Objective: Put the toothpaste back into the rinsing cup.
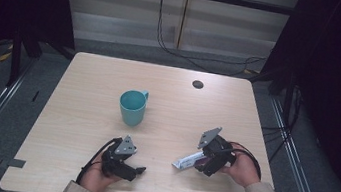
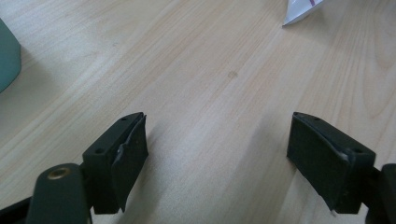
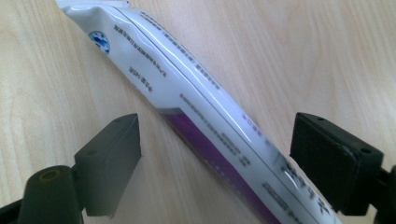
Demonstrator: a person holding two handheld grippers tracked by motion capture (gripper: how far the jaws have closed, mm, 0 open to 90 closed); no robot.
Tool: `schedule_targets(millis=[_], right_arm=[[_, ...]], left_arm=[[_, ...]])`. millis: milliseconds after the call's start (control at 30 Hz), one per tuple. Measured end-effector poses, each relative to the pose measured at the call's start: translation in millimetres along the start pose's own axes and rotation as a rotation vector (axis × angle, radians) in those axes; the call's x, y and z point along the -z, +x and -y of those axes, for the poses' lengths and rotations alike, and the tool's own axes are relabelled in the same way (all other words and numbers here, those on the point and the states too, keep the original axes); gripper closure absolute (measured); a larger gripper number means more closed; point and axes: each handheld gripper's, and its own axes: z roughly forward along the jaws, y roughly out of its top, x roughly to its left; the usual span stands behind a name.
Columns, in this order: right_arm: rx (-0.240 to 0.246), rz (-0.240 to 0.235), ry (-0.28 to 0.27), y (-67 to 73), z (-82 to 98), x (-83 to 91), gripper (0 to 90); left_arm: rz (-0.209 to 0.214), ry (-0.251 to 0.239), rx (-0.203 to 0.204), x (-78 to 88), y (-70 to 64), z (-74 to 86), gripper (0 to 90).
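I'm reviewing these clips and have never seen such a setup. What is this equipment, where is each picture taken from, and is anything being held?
A person sits at a wooden table with a two-jaw tool in each hand. The high view looks down from above; the other two views ride on the tools, looking along their black jaws. The left hand-held gripper is open over bare wood. The right hand-held gripper is open too, its jaws either side of a white and purple sachet lying on the table, not clamped. A teal mug stands upright farther back.
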Motion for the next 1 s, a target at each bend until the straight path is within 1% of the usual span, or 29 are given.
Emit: schedule_targets(millis=[67,100,133,167,200,267,300,333,367,400,433,467,500,533,633,700,767,800,833,867,900,933,1000], right_arm=[[0.006,-0.023,0.005,0.0,-3.1,-4.5,18.1],[0.012,-0.024,0.024,0.0,-4.3,-7.0,18.6],[0.012,-0.024,0.024,0.0,-4.3,-7.0,18.6],[0.003,-0.033,0.044,0.4,-5.1,-11.2,20.1],[-0.002,-0.032,0.047,0.3,-5.4,-12.1,21.3],[-0.017,-0.031,0.048,0.2,-5.7,-12.2,27.8],[-0.025,-0.046,0.049,-0.4,-5.7,-11.9,32.7],[-0.038,-0.047,0.049,-0.2,-5.4,-11.6,35.7],[-0.038,-0.049,0.042,-1.7,-4.3,-11.3,38.0],[-0.057,-0.051,0.041,-1.9,-3.1,-10.6,39.8],[-0.057,-0.051,0.041,-1.9,-3.1,-10.6,39.8],[-0.075,-0.054,0.043,-2.5,-1.9,-9.9,42.0],[-0.107,-0.050,0.043,-3.8,0.7,-8.5,47.1],[-0.110,-0.047,0.031,-4.4,1.9,-8.8,49.6],[-0.157,-0.048,0.037,-4.8,5.1,-6.3,57.7],[-0.182,-0.054,0.034,-6.6,7.1,-6.2,59.7],[-0.200,-0.059,0.055,-6.3,6.7,-5.4,59.8],[-0.218,-0.061,0.064,-6.5,6.0,-5.4,59.7],[-0.218,-0.061,0.064,-6.5,6.0,-5.4,59.7],[-0.229,-0.064,0.082,-6.0,4.0,-5.4,60.7],[-0.224,-0.061,0.082,-6.5,3.4,-5.8,61.3],[-0.231,-0.060,0.090,-6.5,2.4,-5.9,61.9],[-0.230,-0.062,0.111,-6.1,0.3,-5.8,64.5]], left_arm=[[0.000,-0.001,0.000,0.0,0.0,0.0,19.7],[0.001,0.000,0.000,0.0,0.1,0.0,19.7],[0.001,0.000,0.000,0.0,0.1,0.0,19.7],[0.001,0.000,0.000,0.0,0.1,0.0,19.7],[0.002,-0.003,0.000,-0.2,0.1,0.2,19.7],[0.002,-0.003,0.000,-0.2,0.1,0.2,19.7],[0.002,-0.003,0.000,-0.2,0.1,0.2,19.7],[0.002,-0.004,0.000,-0.2,0.1,0.2,19.8],[0.002,-0.004,0.000,-0.3,0.1,0.2,19.7],[0.002,-0.004,0.000,-0.3,0.1,0.2,19.8],[0.002,-0.003,0.000,-0.2,0.1,0.2,19.8],[0.002,-0.004,0.000,-0.2,0.1,0.2,19.7],[0.002,-0.003,0.000,-0.2,0.2,0.2,19.8],[0.002,-0.004,0.000,-0.2,0.1,0.2,19.8],[0.001,-0.002,-0.003,-0.1,0.3,0.2,20.0],[0.001,-0.001,-0.003,0.0,0.3,0.2,20.0],[0.001,-0.002,-0.002,-0.1,0.3,0.2,20.0],[0.001,-0.002,-0.002,-0.1,0.3,0.2,20.0],[0.001,-0.002,-0.002,-0.1,0.3,0.2,20.0],[0.001,-0.002,-0.002,-0.1,0.4,0.3,20.0],[0.001,-0.002,-0.002,-0.1,0.4,0.3,20.0],[0.001,-0.002,-0.002,-0.1,0.3,0.3,20.0],[0.001,-0.002,-0.002,-0.1,0.4,0.3,20.0]])
